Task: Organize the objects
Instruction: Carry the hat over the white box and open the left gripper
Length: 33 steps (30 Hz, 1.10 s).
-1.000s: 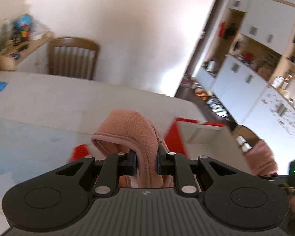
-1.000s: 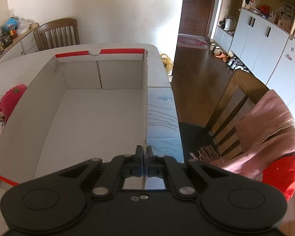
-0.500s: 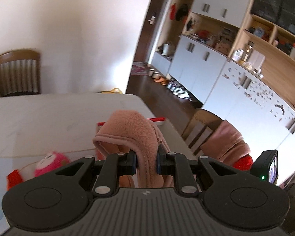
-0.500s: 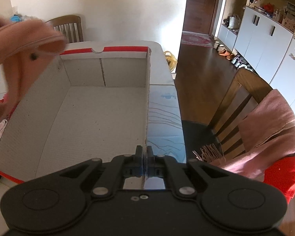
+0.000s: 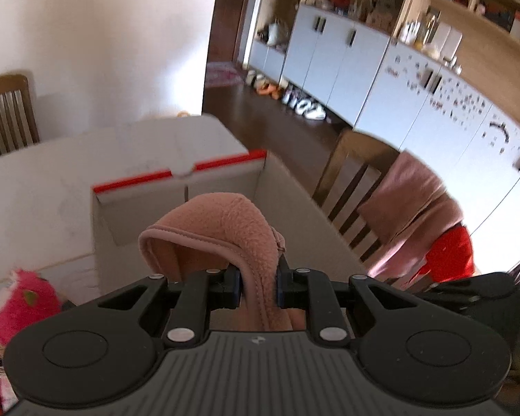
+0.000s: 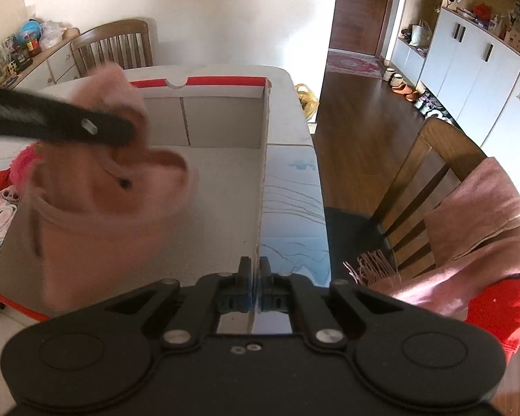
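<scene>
The pink fleece garment (image 5: 222, 228), clamped in your left gripper (image 5: 258, 286), hangs over the box (image 6: 225, 124) at frame centre; lower it, then release. Your right gripper (image 6: 254, 289) pinches the box wall.

We see a plain white wall (image 6: 190, 7) behind a slatted brown wooden chair (image 6: 116, 46), dark polished wood floor (image 6: 357, 131) running to a brown door (image 6: 360, 3), and tall white cupboards with oak shelving (image 5: 381, 55) (shoes lined along their base). A pink fringed scarf (image 6: 475, 222) drapes another wooden chair.
</scene>
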Tool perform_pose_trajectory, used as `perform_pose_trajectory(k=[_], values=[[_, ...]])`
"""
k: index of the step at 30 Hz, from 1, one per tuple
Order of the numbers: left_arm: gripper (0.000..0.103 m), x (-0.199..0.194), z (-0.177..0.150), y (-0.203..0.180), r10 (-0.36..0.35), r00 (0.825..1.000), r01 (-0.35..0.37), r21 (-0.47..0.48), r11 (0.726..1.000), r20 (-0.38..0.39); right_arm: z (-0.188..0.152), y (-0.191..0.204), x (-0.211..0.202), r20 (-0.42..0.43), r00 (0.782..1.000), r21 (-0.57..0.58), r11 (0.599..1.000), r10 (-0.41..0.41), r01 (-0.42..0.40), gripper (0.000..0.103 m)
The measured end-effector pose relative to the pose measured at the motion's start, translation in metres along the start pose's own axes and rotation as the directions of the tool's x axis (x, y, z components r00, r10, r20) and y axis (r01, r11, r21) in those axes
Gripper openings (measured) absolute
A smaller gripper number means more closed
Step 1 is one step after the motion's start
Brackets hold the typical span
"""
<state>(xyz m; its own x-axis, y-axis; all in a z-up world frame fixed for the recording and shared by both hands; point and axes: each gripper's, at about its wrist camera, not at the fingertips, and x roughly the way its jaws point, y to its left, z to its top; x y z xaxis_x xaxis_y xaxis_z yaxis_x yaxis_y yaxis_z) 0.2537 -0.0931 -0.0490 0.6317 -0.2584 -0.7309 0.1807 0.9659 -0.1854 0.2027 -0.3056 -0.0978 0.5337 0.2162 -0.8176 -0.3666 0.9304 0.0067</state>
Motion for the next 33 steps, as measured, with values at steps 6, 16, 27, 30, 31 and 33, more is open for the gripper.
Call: perform_pose_trajectory(k=[6,16,27,30,31,33], values=[[0.017,0.036,-0.012,-0.002,0.006,0.996,-0.006,0.011,1.000,-0.084,0.000,0.002,-0.001,-0.006,1.000,-0.010,1.000,0.013,-0.013,0.004],[0.017,0.070,-0.026,0.001,0.035,0.971,-0.037,-0.005,0.999,-0.236,0.000,-0.001,-0.002,-0.012,1.000,-0.014,1.000,0.025,-0.025,0.004],[0.067,0.049,-0.024,0.006,0.060,0.976,-0.066,-0.022,0.998,-0.211,-0.001,0.000,-0.001,-0.015,0.999,-0.019,0.999,0.029,-0.029,0.004],[0.067,0.039,-0.023,0.004,0.069,0.980,-0.074,-0.017,0.997,-0.188,0.000,0.001,0.000,-0.016,0.999,-0.019,0.999,0.030,-0.030,0.004],[0.067,0.035,-0.024,0.004,0.068,0.982,-0.072,-0.017,0.997,-0.178,0.000,0.002,0.000,-0.016,1.000,-0.024,0.999,0.027,-0.028,0.005],[0.067,0.026,-0.024,0.005,0.065,0.985,-0.070,-0.021,0.997,-0.161,0.001,0.003,0.001,-0.016,1.000,-0.026,0.999,0.023,-0.024,0.004]])
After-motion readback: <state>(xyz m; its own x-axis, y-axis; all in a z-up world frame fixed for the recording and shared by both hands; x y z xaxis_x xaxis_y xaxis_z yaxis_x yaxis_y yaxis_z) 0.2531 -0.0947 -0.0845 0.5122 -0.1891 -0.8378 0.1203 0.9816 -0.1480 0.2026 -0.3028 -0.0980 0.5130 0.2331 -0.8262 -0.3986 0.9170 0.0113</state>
